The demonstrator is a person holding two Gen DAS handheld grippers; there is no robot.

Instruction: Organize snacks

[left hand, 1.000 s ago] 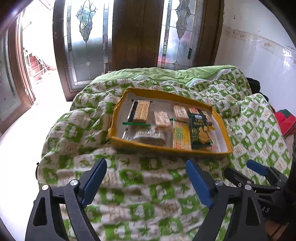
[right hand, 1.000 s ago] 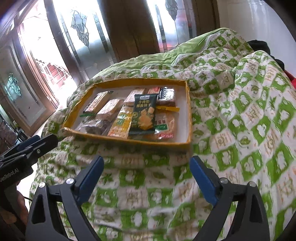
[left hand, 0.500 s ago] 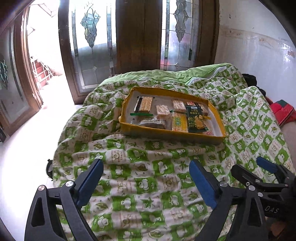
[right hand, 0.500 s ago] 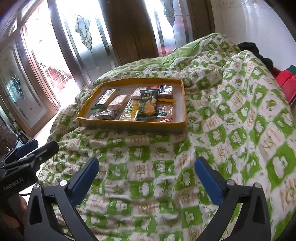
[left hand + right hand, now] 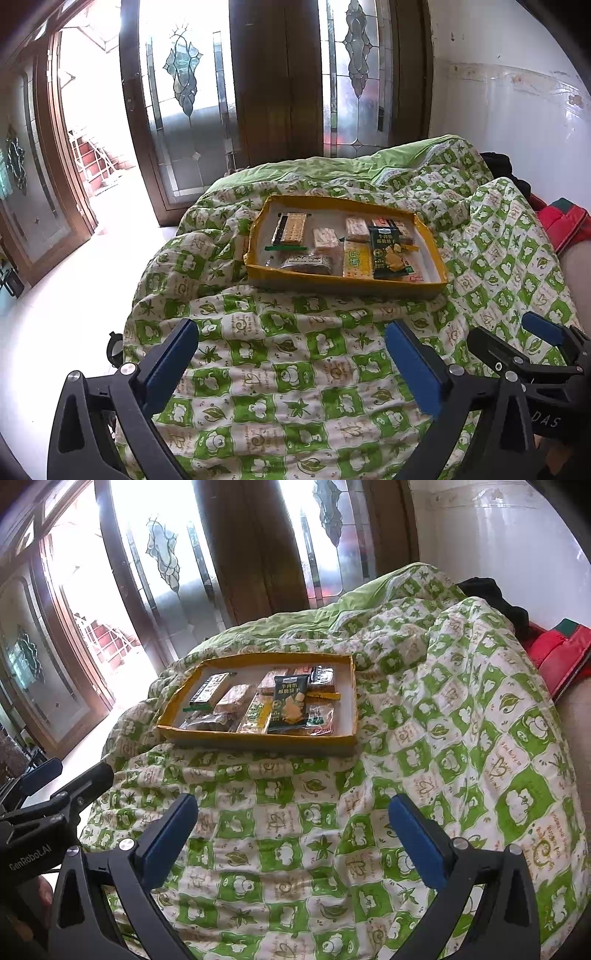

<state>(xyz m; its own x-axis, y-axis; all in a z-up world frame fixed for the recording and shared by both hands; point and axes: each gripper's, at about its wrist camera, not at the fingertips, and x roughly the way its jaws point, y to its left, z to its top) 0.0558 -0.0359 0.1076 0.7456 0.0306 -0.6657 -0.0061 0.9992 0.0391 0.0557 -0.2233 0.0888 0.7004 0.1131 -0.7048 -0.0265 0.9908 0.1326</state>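
- The shallow yellow cardboard tray (image 5: 347, 282) is seen resting on a green-and-white patterned quilt (image 5: 295, 369) spread over a bed, well apart from both sets of tongs.
- The snack packets are all found inside the tray: a dark green biscuit pouch (image 5: 388, 253), a yellow cracker pack (image 5: 356, 263), a clear-wrapped dark bar (image 5: 304, 263), and several pale wafer packs behind them.
- The left tongs (image 5: 291, 369) are spread wide with nothing between the blue pads; the jaws have just been opening.
- The right tongs (image 5: 291, 842) are likewise spread fully and nothing is held.
- The sorting is judged complete or nearly so.
- A risk is judged from the soft, rumpled quilt: the tray could be tipped if the bedding is pressed or dragged nearby.
- The overlapping pouch could be knocked across its neighbours if the tray is nudged.
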